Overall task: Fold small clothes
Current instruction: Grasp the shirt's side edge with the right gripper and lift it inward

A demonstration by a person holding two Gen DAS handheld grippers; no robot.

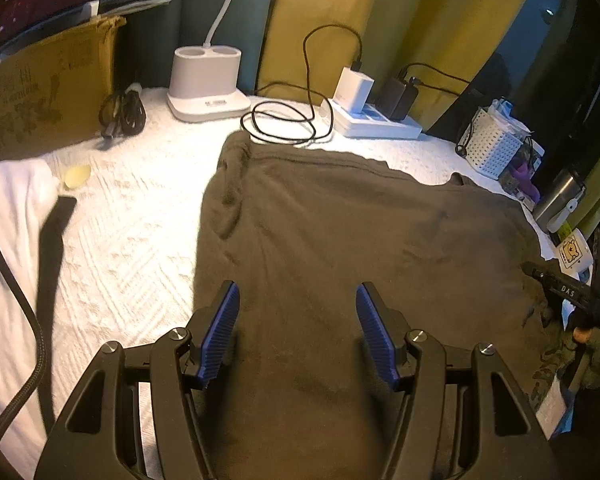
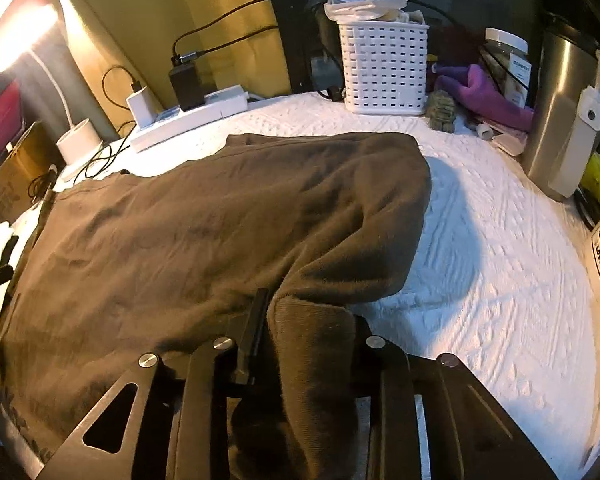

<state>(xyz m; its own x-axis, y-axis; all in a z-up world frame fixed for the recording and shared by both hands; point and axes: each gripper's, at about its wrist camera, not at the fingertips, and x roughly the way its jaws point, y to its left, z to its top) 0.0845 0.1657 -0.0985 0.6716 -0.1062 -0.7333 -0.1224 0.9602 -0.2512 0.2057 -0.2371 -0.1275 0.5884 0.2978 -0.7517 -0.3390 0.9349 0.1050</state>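
So the brown garment [image 1: 340, 220] is spread on the white bedspread [image 1: 132, 240], just in front of the power strip [image 1: 374, 122]. Right gripper [image 2: 308, 320] is clamped on a ribbed edge, lifting it. Left gripper [image 1: 298, 332] hangs over the cloth, jaws apart, holding nothing. Looks like the first fold is barely underway, most folding left.

Both wrist views close, sharing garment [image 1: 340, 220]
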